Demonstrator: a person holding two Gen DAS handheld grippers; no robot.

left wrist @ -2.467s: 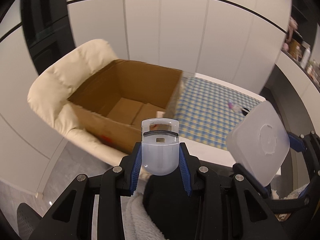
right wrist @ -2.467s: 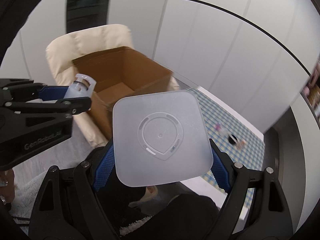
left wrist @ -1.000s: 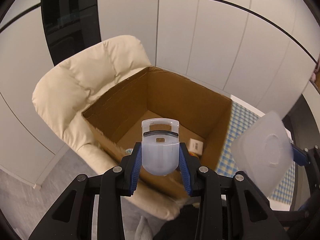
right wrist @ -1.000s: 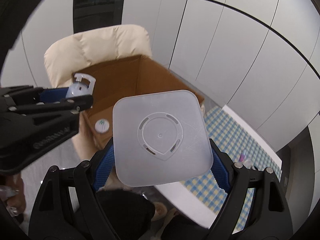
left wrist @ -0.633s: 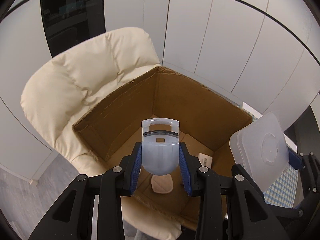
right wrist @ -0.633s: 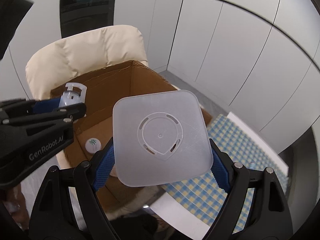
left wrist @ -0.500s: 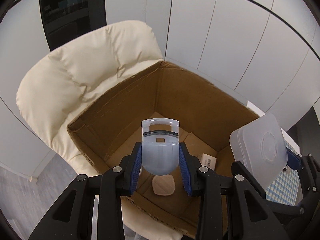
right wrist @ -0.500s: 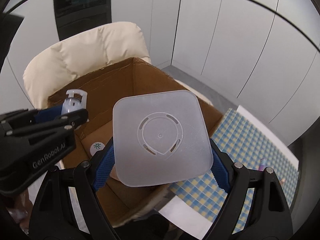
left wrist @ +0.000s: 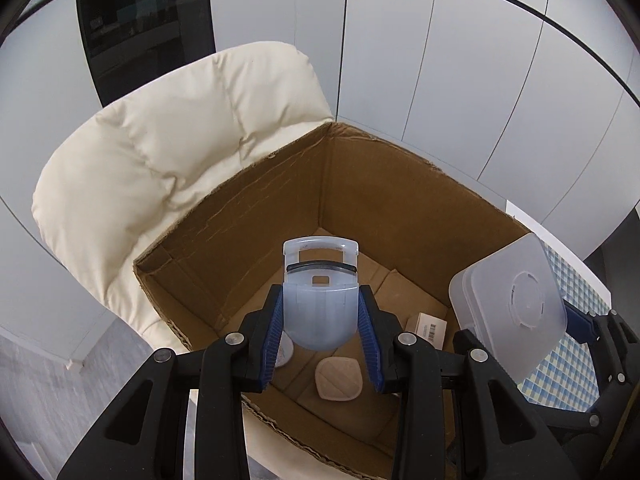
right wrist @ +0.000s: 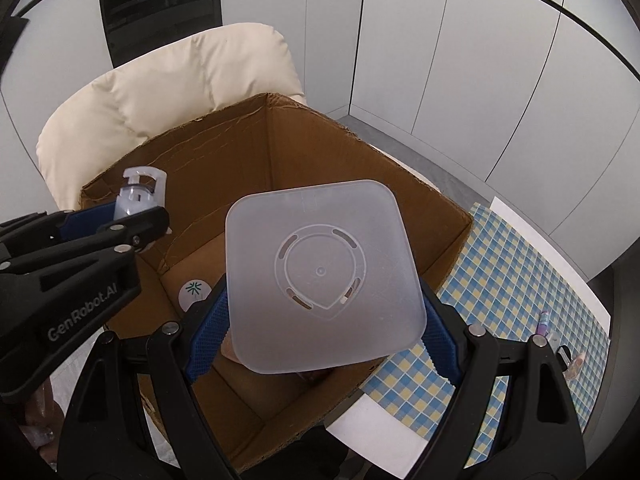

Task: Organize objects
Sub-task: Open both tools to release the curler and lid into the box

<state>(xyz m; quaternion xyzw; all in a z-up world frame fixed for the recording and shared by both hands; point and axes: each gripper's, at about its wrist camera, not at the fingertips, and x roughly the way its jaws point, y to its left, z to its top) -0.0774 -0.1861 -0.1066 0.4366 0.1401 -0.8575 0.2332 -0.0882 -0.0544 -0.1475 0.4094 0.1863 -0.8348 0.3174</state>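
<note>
"GenRobot.AI" printed in pale grey letters along the black side of the left gripper (right wrist: pixel 140 216), readable in the right wrist view. Green starburst logo on a round white lid (right wrist: pixel 194 290) inside the cardboard box (right wrist: pixel 304 152), its small lettering too tiny to read. Barcode on a small white carton (left wrist: pixel 427 325) on the box floor, digits illegible. No other legible text.

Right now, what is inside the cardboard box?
On the cardboard box floor: a round white lid, a tan pad and a small barcoded carton. The held eyelash curler and plastic container cover the rest.
</note>
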